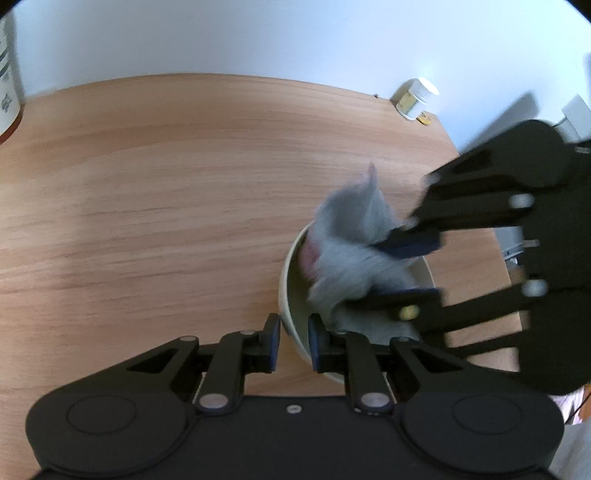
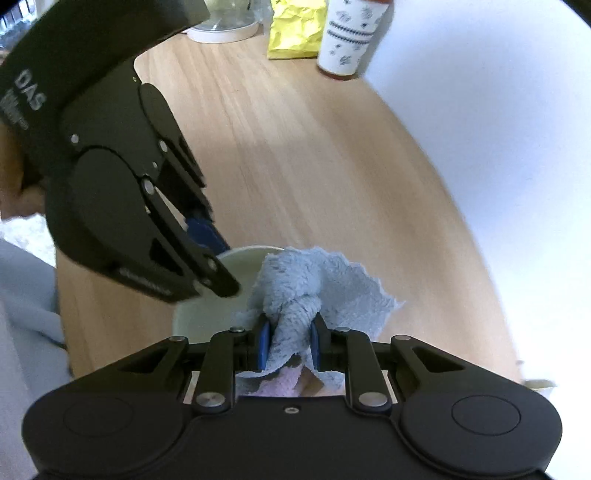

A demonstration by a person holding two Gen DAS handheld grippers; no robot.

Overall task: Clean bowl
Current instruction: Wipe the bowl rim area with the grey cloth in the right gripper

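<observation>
The left gripper (image 1: 293, 341) clamps the cream bowl (image 1: 286, 284) by its rim; the right gripper (image 2: 289, 345) clenches a blue-grey cloth (image 2: 295, 295) inside the bowl. A hard wipe could likely tip the bowl or wrench its rim from that narrow pinch.

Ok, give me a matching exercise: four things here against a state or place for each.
Things:
1. bowl
2. cloth
3. jar
4. yellow bag

States or places:
A. beside the patterned cup
B. rim between the left gripper pads
C. far table corner
D. pinched by the right gripper

Pairs: 1-B, 2-D, 3-C, 4-A
</observation>
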